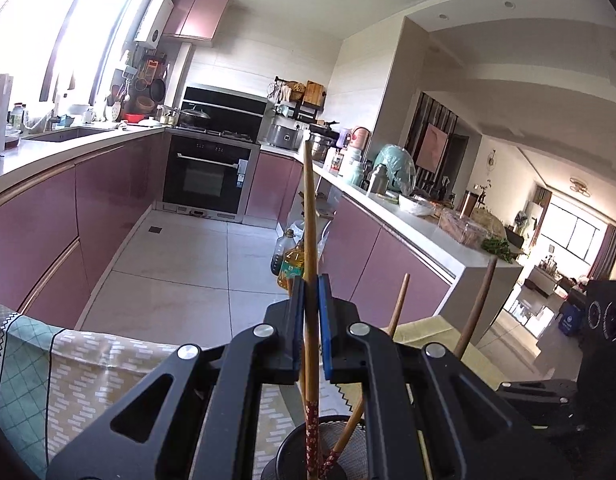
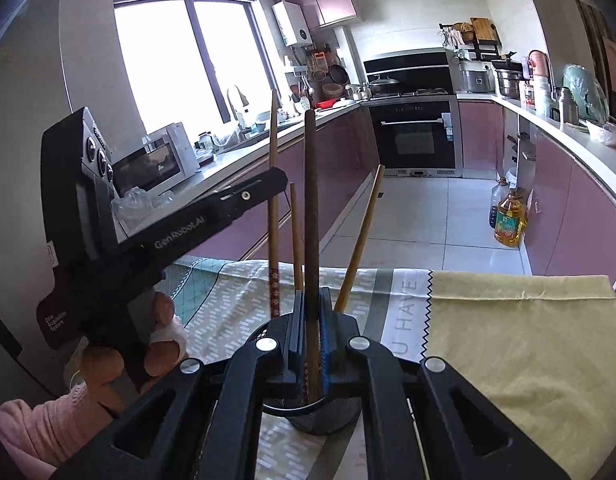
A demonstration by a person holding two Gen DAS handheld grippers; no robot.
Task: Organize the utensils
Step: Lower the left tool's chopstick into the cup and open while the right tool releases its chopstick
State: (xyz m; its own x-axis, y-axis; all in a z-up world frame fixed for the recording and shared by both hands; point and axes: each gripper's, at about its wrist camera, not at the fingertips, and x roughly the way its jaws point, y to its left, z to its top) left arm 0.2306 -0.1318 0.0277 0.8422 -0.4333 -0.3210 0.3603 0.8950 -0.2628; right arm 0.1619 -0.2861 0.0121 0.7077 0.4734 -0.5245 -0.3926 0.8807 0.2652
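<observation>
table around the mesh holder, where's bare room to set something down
Free: the yellow cloth right of the mesh holder, out to the table edge. The patterned cloth is partly free, beyond the holder. Crowded: the holder itself, with chopsticks fanning out, both hand-held grippers, left and right, clamping sticks.

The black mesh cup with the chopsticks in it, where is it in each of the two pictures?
Left wrist view: the black mesh cup sits at the bottom centre, mostly hidden behind the left hand-held gripper.
Right wrist view: the cup is at the bottom centre, below the right hand-held gripper.
Shared landmark: the black oven in the pink cabinets.
</observation>
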